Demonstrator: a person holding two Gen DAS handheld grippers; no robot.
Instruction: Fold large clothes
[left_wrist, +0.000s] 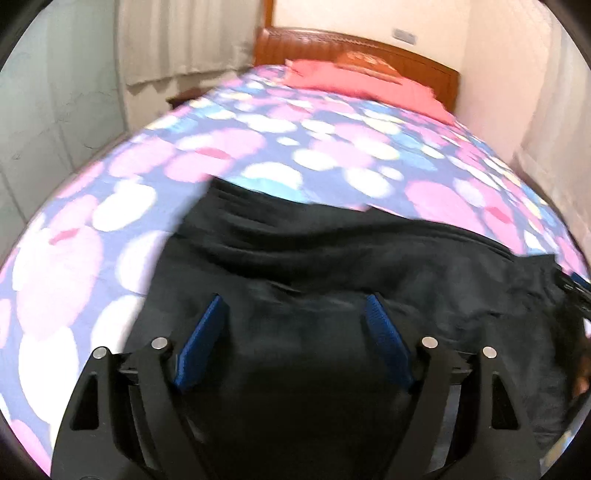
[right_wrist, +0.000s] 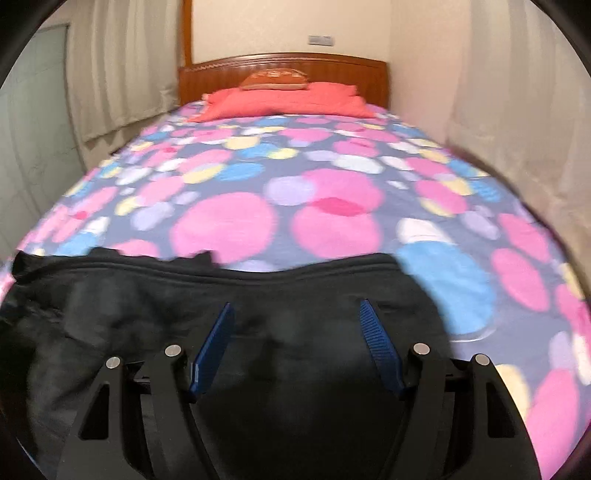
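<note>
black garment (right_wrist: 258, 295), rumpled, lying on bed

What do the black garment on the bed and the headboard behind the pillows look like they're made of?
The black garment looks like soft, matte knit fabric, perhaps fleece or jersey: it creases loosely and shows no shine, though blur hides the weave. The headboard looks like reddish-brown wood with a glossy varnish, judging by its grooved face and highlights; a wood-look veneer can't be ruled out.

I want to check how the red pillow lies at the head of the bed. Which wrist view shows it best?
The right wrist view: the red pillow sits centred and whole against the wooden headboard, with a small brown cushion on top. The left wrist view shows the same pillow skewed towards the upper right, more blurred.
</note>
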